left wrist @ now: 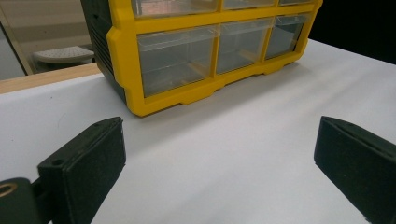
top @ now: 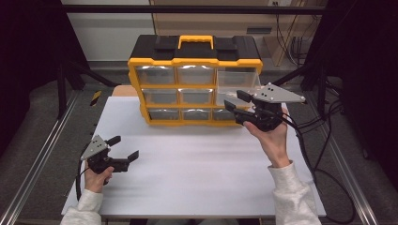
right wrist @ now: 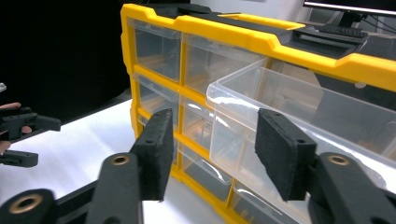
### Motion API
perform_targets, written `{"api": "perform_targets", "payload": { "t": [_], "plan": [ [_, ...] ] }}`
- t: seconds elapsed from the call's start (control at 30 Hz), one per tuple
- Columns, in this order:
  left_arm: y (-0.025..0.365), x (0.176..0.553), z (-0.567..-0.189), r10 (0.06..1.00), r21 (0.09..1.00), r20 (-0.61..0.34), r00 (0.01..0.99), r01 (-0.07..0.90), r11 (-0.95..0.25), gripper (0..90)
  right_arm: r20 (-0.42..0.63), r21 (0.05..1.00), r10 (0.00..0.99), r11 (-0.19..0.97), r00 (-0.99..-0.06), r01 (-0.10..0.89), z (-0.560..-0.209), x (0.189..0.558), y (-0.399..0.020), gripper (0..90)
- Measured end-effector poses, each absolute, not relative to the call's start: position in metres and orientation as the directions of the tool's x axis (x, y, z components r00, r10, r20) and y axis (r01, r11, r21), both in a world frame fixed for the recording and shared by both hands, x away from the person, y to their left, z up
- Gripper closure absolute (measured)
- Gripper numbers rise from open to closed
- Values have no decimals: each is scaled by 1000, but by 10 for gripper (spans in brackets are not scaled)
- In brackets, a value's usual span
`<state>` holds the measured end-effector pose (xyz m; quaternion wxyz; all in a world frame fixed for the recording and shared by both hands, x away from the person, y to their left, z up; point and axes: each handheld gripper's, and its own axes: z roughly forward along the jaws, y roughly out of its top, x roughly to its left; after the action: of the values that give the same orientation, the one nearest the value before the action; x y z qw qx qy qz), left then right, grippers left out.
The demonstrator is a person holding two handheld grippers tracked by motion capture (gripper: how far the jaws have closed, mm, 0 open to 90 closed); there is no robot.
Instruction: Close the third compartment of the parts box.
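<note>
While the left gripper (top: pixel 123 149) idles spread over the table (top: pixel 197 159), the right gripper (right wrist: pixel 210 154) brackets the pulled-out clear drawer (right wrist: pixel 299 112) (pads apparently not yet pinching), likely for gripping it.

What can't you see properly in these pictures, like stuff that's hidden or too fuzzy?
- Inside the drawers of the yellow organizer: high view, glare on the clear fronts hides any contents.
- Pulled-out clear drawer: right gripper view, cut off by the right edge; the right gripper covers its front corner, so touching or apart is unclear.
- Left gripper: left gripper view, its jaws are cut off by the bottom edge.
</note>
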<state>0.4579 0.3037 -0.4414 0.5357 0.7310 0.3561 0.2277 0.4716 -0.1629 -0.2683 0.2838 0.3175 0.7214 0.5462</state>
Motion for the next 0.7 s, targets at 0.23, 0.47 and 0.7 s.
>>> {"api": "perform_targets", "payload": {
  "t": [0.23, 0.47, 0.7],
  "plan": [
    [304, 458, -441, 766, 946, -48, 642, 276, -171, 16, -44, 963, 763, 204, -645, 176, -273, 473, -165, 614],
    [304, 458, -441, 765, 945, -47, 642, 276, -174, 16, -23, 960, 754, 200, -656, 197, -275, 473, -167, 713],
    [304, 458, -441, 764, 946, -44, 643, 273, -174, 16, -10, 957, 757, 197, -654, 213, -278, 474, -167, 781]
  ]
}}
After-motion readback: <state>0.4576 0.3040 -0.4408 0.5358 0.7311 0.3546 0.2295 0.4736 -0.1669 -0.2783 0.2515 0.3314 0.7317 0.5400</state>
